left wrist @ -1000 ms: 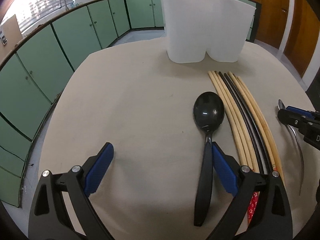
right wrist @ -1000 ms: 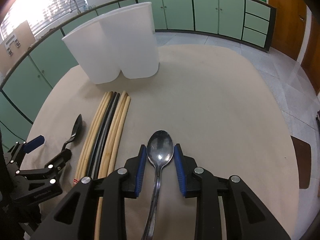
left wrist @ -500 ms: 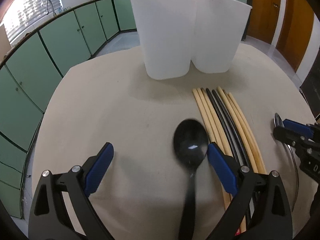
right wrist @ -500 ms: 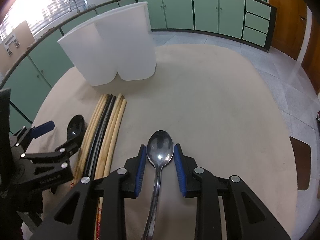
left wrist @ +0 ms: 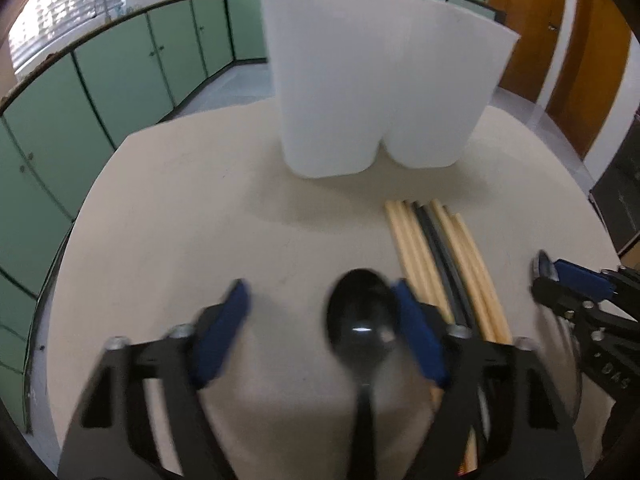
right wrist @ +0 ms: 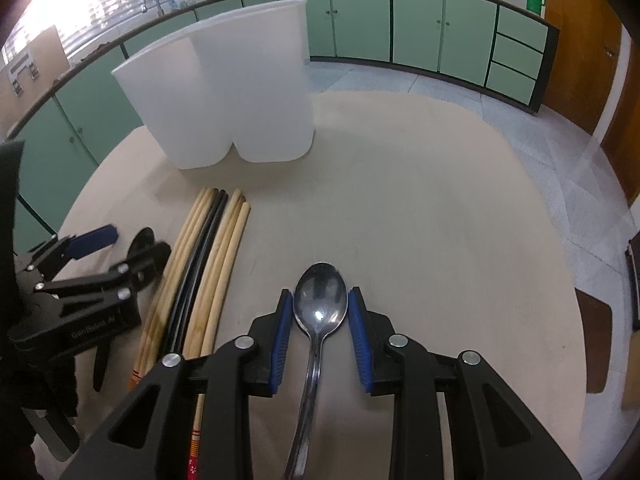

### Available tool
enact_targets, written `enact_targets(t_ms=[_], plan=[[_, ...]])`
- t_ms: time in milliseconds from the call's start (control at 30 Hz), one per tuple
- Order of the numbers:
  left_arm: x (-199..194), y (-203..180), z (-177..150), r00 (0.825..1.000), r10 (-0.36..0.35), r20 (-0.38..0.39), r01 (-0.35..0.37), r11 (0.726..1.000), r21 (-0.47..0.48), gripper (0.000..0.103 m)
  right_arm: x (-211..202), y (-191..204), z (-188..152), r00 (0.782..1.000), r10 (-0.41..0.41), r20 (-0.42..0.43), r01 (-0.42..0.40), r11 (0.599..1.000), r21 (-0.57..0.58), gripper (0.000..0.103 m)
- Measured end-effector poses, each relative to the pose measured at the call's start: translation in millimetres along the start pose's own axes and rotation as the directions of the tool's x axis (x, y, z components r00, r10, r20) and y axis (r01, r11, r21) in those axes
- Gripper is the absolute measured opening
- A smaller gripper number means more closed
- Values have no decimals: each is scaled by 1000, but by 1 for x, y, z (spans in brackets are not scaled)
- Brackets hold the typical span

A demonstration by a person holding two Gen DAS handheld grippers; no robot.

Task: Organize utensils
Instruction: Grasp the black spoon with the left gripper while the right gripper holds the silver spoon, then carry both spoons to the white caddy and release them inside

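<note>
Presently, two spoons are being dealt with on the beige table, in front of a white two-compartment holder that stands upright at the far side. The black spoon lies between the fingers of the left gripper, its bowl against the right-hand blue pad; the jaws have just been closing, yet a wide gap is seen on the other side, so the spoon is not clamped. The metal spoon is flanked by the narrowly parted fingers of the right gripper; whether the pads actually press on it cannot be told. A bundle of chopsticks lies between the two spoons, close beside the black one. The black spoon is judged to be light, stiff plastic, and the metal one heavier, smooth and slippery. A hold on the slim handle just behind the bowl is judged best, since the rounded bowl would tend to slide out from between flat pads, and the neighbouring chopsticks could be nudged.
</note>
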State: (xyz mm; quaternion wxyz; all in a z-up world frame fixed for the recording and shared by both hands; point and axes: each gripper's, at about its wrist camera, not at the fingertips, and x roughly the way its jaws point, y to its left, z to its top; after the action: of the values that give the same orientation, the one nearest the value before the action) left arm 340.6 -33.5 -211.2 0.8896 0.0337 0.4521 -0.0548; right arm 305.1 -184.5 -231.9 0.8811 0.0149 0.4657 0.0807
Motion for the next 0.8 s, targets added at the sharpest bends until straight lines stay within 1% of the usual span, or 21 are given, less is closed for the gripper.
enact_targets(t_ms=[33,67,133,233,300,367,400,467,500,533,567,600,633,700,800], plan=[[-1,-1,0,1000,-13,4,13,1000,3,43,0,1,-1,1000,-1,4,1,1000,-2,28],[-2,-2,0,1000,-27,7,27,1000,2,35,-1,3,-2,1000,-3,7,3,1000,-4,28],[-6,-3,-2,999,-45,15,45,999,1,34,-5,7,-5,1000,-7,25,7,1000,-13,28],[-13,-1,-7,996,-77,47,77,997,-9,33,-17,9,-10,996,5,89,-3,1000,-25,28],[-29,4,-11,990,-80,112,83,996,-21,33,-32,8,-11,989,36,147,-33,999,-18,28],[-45,9,-11,979,-85,187,90,996,-22,33,-46,5,-8,976,86,199,-86,996,-7,28],[-59,11,-11,968,-87,237,96,995,-27,33,-56,3,-6,967,109,230,-111,994,-4,28],[-76,16,-8,948,-97,304,113,993,-36,33,-73,0,0,950,136,281,-139,990,-8,28],[-88,19,-5,932,-101,348,125,991,-47,33,-83,-1,4,938,152,311,-156,988,-12,28],[-98,18,-2,921,-103,375,133,990,-53,33,-92,-1,8,926,167,340,-172,985,-15,28],[-108,19,3,906,-108,410,144,988,-58,33,-99,-3,14,916,175,360,-181,983,-18,28],[-115,18,7,895,-108,432,149,987,-61,33,-108,-3,20,904,185,386,-191,981,-22,28],[-124,18,14,880,-110,463,158,985,-65,33,-117,-3,27,891,195,409,-201,979,-29,28],[-139,11,26,856,-115,504,172,983,-68,33,-130,-3,42,869,211,448,-215,976,-43,28],[-148,7,59,816,-105,569,172,983,-65,33,-142,-3,69,836,203,509,-206,977,-51,28]])
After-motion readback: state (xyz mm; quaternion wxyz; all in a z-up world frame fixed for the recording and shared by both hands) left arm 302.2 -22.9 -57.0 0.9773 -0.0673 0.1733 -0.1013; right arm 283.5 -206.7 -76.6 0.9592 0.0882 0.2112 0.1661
